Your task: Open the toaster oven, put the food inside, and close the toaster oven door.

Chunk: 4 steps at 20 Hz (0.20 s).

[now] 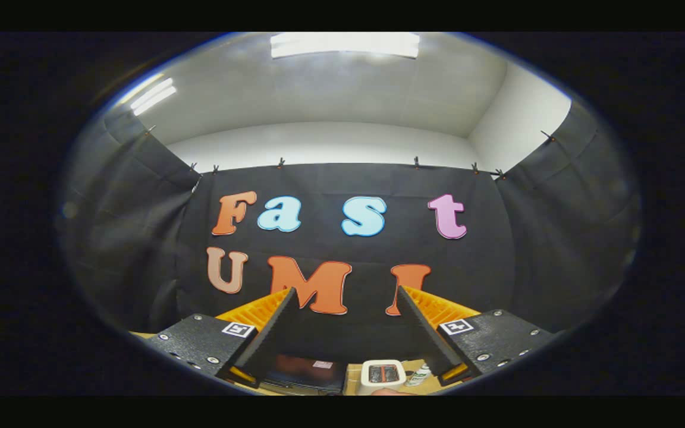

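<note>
My gripper (345, 290) is held high and tilted up at the booth's back wall. It is open, with a wide gap and nothing between its fingers. Far below, seen in the gap between the finger bases, a dark box with a reddish front (305, 372) stands on the wooden table (351, 377); it looks like the toaster oven, and I cannot tell how its door stands. To its right sits a small white appliance with two slots on top (383, 374). The food is too small to make out.
A small white and green bottle (418, 375) lies right of the white appliance. Just in front of that appliance a pale rounded shape (387, 392) pokes into sight, too small to identify. Black cloth walls close the booth at the back and on both sides.
</note>
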### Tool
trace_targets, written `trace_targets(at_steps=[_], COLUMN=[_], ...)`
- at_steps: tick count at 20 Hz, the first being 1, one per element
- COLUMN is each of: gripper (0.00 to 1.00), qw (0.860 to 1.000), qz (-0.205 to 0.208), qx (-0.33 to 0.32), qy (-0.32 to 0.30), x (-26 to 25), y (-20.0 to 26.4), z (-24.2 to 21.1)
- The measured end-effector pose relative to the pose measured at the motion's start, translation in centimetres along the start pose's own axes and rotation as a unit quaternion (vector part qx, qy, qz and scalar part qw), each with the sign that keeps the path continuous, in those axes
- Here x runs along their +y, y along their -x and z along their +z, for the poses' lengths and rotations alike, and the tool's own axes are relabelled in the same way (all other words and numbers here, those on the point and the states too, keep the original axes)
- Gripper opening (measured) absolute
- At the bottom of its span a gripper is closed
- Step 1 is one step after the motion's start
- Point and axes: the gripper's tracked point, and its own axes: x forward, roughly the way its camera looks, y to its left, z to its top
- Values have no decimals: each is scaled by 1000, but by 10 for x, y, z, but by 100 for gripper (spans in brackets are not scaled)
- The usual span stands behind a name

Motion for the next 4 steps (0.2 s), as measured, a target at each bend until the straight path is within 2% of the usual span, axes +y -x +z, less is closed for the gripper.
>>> trace_targets(at_steps=[4], gripper=[97], qw=[1000], qz=[11], qx=[-14], qy=[-17], x=[0], y=[5], z=[6])
